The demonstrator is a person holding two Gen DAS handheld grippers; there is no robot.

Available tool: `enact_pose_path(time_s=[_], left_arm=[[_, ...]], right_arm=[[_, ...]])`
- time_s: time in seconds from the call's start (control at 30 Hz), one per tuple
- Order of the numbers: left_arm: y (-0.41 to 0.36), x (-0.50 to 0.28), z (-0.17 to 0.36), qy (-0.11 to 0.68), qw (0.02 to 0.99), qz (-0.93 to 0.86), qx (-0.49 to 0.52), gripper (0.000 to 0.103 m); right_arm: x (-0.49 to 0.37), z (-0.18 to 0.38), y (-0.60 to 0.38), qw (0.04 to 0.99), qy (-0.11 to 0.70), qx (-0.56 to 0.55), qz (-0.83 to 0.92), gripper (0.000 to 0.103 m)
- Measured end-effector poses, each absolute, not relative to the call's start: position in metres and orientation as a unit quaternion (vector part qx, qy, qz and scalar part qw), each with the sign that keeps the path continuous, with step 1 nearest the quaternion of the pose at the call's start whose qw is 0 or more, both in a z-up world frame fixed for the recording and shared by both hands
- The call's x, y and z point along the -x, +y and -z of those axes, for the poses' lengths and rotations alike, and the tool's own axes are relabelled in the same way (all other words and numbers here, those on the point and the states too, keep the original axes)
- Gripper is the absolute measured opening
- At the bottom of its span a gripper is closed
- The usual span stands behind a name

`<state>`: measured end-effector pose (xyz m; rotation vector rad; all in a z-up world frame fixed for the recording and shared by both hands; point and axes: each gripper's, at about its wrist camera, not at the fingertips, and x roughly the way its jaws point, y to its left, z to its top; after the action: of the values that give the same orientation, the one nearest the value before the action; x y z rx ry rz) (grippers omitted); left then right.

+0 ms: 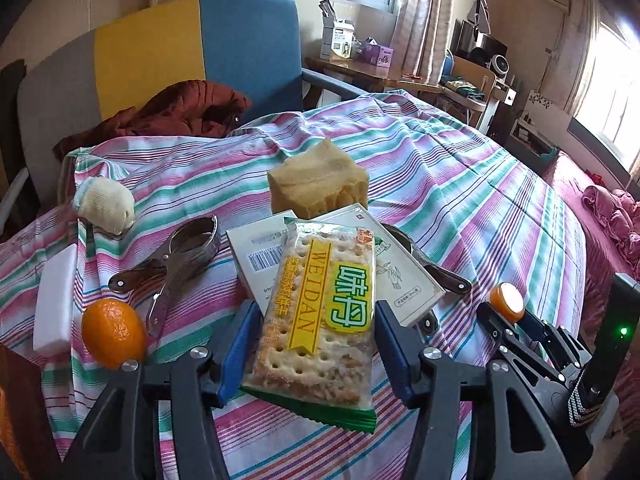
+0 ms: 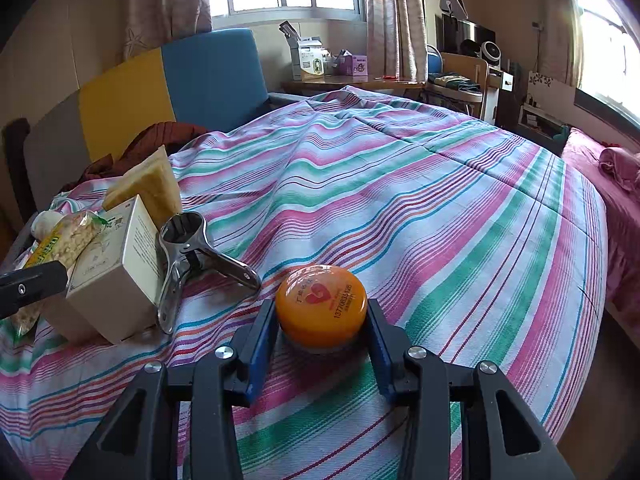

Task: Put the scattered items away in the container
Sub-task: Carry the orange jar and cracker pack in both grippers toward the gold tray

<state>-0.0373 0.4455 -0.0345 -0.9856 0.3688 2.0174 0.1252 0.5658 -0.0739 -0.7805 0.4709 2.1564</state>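
The cracker packet lies between the blue pads of our left claw, propped on the white carton over the striped bedspread. The jaws stand half wide, and we cannot tell whether the pads press it, so it may slide off or crush if squeezed hard. Our right claw grips the round orange tin; its smooth sides could slip. We see no container, so carrying blind risks a drop near the mandarin.
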Motion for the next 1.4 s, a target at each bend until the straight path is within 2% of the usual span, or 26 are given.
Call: enact_pose_path(time_s=[0.27,0.73,0.8,0.97,1.2,1.4], left_arm=[[0.432,0.029,0.034,0.138,0.426,-0.805,0.389,0.054],[0.368,-0.002,0.032,0.113,0.425,-0.815,0.377,0.054],[0.358,-0.005,0.031,0.104,0.426,-0.815,0.378,0.047],[0.332,-0.008,0.026,0.071,0.426,-0.818,0.379,0.047],[0.304,-0.007,0.026,0.061,0.413,-0.826,0.379,0.047],[0.28,-0.013,0.04,0.062,0.398,-0.828,0.389,0.047]], right_arm=[[-0.126,0.073,0.566,0.389,0.186,0.304,-0.85,0.043],[-0.127,0.063,0.549,0.365,0.17,0.278,-0.872,0.042],[-0.127,0.063,0.544,0.357,0.168,0.276,-0.877,0.042],[-0.129,0.054,0.525,0.353,0.133,0.255,-0.89,0.042],[-0.135,0.049,0.508,0.327,0.139,0.242,-0.903,0.042],[-0.129,0.046,0.474,0.29,0.1,0.247,-0.919,0.042]])
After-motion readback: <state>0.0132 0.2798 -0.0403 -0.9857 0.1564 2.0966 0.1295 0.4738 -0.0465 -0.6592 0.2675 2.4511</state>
